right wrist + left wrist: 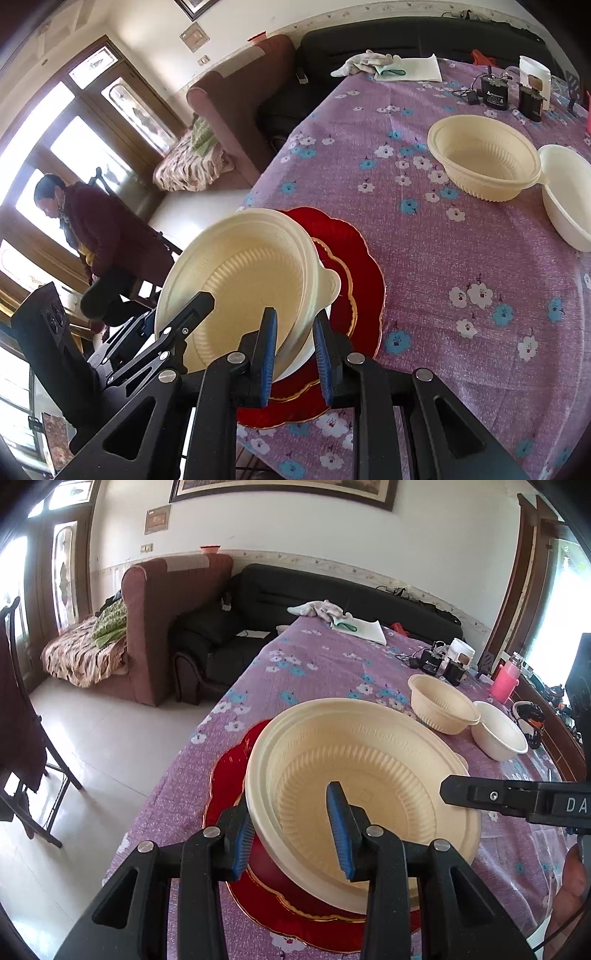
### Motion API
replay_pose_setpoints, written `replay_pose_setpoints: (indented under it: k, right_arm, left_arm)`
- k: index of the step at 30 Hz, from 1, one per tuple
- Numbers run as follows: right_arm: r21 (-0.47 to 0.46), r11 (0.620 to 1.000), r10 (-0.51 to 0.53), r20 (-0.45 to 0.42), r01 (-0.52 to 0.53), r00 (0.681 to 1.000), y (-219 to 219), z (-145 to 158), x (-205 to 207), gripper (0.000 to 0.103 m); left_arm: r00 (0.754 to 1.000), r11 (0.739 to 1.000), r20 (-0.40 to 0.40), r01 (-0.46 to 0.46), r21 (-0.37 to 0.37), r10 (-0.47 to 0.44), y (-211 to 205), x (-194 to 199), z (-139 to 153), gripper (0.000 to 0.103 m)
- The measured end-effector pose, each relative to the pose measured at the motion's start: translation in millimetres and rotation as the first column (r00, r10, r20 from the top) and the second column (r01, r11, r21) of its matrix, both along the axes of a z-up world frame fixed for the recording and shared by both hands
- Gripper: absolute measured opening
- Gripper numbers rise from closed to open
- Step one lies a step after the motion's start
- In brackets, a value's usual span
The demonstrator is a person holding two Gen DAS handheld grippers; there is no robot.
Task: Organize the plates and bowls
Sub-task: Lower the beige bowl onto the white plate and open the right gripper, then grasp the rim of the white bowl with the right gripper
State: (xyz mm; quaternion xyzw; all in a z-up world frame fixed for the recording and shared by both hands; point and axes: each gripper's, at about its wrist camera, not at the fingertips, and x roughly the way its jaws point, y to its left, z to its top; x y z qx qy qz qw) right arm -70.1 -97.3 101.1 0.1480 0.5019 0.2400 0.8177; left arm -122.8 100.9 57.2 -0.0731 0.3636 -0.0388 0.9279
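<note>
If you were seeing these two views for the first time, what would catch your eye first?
A big cream bowl held tilted over red plates at the table's near edge, the left tool and right tool each clamped on its rim. Behind, two smaller bowls, cream and white, touch on the purple flowered cloth.

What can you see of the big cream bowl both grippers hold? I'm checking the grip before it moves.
The big cream bowl looks like thin moulded plastic, with ribbed inner walls, a stepped rim and a small tab handle. It is empty and tilted above the red plate. The left gripper and the right gripper each pinch its rim, one pad inside, one outside.
</note>
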Motion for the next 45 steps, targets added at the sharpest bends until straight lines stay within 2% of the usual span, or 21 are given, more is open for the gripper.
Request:
replay_pose_setpoints:
  k: [9,14,16,19,20,27,31,34,37,41,44,45]
  right_arm:
    - [-0.011,1.0,-0.006,-0.005,0.006,1.0,1.4,-8.9,4.3,0.022]
    - [-0.009,1.0,-0.016,0.02,0.016,1.0,-1.6,-5.7,2.5,0.023]
    - [0.0,1.0,-0.015,0.026,0.015,1.0,-3.8,-4.3,1.8,0.027]
    - [0.014,1.0,-0.011,0.037,0.011,0.999,-6.6,-2.8,0.8,0.037]
    - [0.019,1.0,-0.012,0.037,0.011,0.999,-8.0,-2.8,0.5,0.038]
    - [0.066,0.997,-0.055,0.068,0.05,0.996,-37.4,0.8,-14.4,0.038]
    - [0.07,0.989,-0.14,0.104,0.133,0.985,-79.0,-1.2,-30.4,0.038]
    - [0.034,0.965,-0.264,0.147,0.262,0.953,-123.4,-5.7,-40.5,0.037]
    - [0.011,0.928,-0.37,0.169,0.373,0.914,-164.8,-12.2,-45.9,0.037]
    - [0.025,0.854,-0.518,0.143,0.52,0.843,-226.9,-30.0,-52.3,0.037]
    - [-0.014,0.787,-0.608,0.158,0.617,0.778,-262.6,-42.9,-57.3,0.037]
    - [-0.024,0.776,-0.62,0.162,0.631,0.768,-268.6,-45.6,-57.7,0.037]
  left_arm:
    - [1.0,1.0,-0.002,-0.003,0.001,0.003,1.7,1.6,-0.3,0.035]
    - [1.0,1.0,0.0,-0.006,-0.002,0.006,2.7,1.3,0.6,0.04]
    - [1.0,1.0,0.008,-0.01,-0.004,0.01,4.3,0.3,1.0,0.047]
    - [1.0,1.0,0.014,-0.016,-0.004,0.016,4.7,-0.5,2.7,0.048]
    - [1.0,1.0,0.018,-0.019,-0.006,0.019,5.3,-1.6,3.8,0.048]
    - [0.995,1.0,0.102,-0.006,-0.027,0.009,-0.4,-19.3,25.3,0.051]
    - [0.985,0.998,0.16,0.064,-0.014,-0.061,-32.0,-33.7,35.2,0.058]
    - [0.969,0.985,0.172,0.172,0.027,-0.174,-74.4,-41.7,36.8,0.06]
    - [0.941,0.954,0.157,0.296,0.045,-0.3,-124.1,-48.2,31.4,0.061]
    - [0.877,0.883,0.107,0.463,0.08,-0.469,-196.4,-54.0,9.9,0.061]
    - [0.841,0.839,0.042,0.532,0.116,-0.54,-238.6,-46.6,-11.5,0.061]
    - [0.839,0.834,0.024,0.538,0.12,-0.544,-245.2,-43.6,-16.7,0.061]
